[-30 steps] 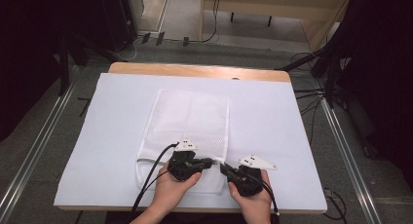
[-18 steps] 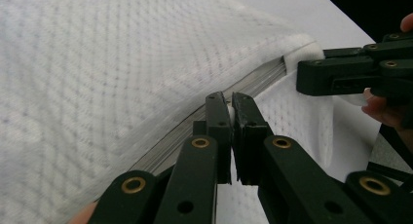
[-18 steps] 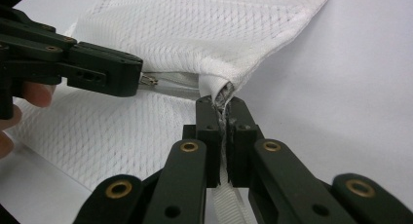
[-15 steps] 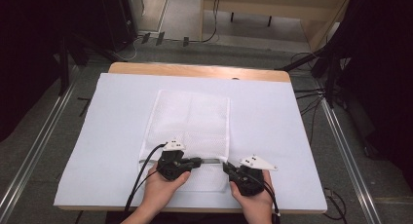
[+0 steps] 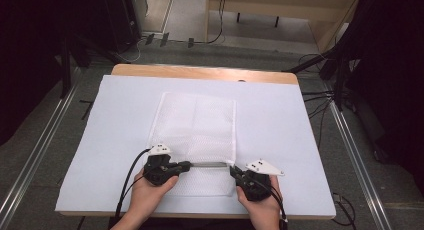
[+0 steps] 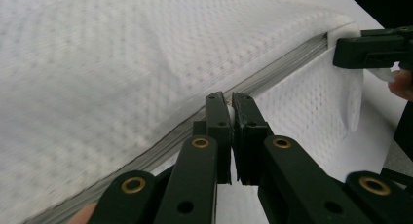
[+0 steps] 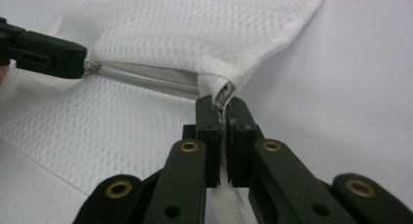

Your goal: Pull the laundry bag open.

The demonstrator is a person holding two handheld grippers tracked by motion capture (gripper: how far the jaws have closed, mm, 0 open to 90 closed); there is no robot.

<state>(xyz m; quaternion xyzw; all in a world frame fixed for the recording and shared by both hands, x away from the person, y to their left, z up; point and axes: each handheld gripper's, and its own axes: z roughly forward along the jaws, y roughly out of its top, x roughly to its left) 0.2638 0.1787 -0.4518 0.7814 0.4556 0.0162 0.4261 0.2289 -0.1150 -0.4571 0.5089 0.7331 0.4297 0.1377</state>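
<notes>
While both grippers grip the white mesh laundry bag [image 5: 196, 135] along its zipper [image 5: 209, 164], the bag lies flat on the white sheet [image 5: 290, 130] that covers the table [image 5: 200, 71], with the zipper line running across near the person's edge. The left gripper [image 5: 186, 165] has its jaws pressed together on the small zipper pull, and the right gripper [image 5: 234, 171] is clamped on the bunched fabric tab at the zipper's end.

What could go wrong: the pull is tiny and the left jaws hold only a sliver of it, so a tug off the line of the zipper would likely let it slip free. The right grip is on soft, crumpled cloth – if that anchor gives, the bag would probably slide along with the slider rather than the slider travelling, and the mesh would bunch. Loose mesh near the teeth could also snag in the slider.

From the high view the layout reads clearly – both hands low, the bag between them – yet the pinched parts are too small to make out. The left gripper view [image 6: 230, 107] shows a pale bit of the pull between the jaw tips and the zipper tape stretching off toward the other gripper. The right gripper view [image 7: 223, 104] shows the folded tab and frayed grey zipper end squeezed in its jaws, and a metal pull glinting at the far gripper's tip
</notes>
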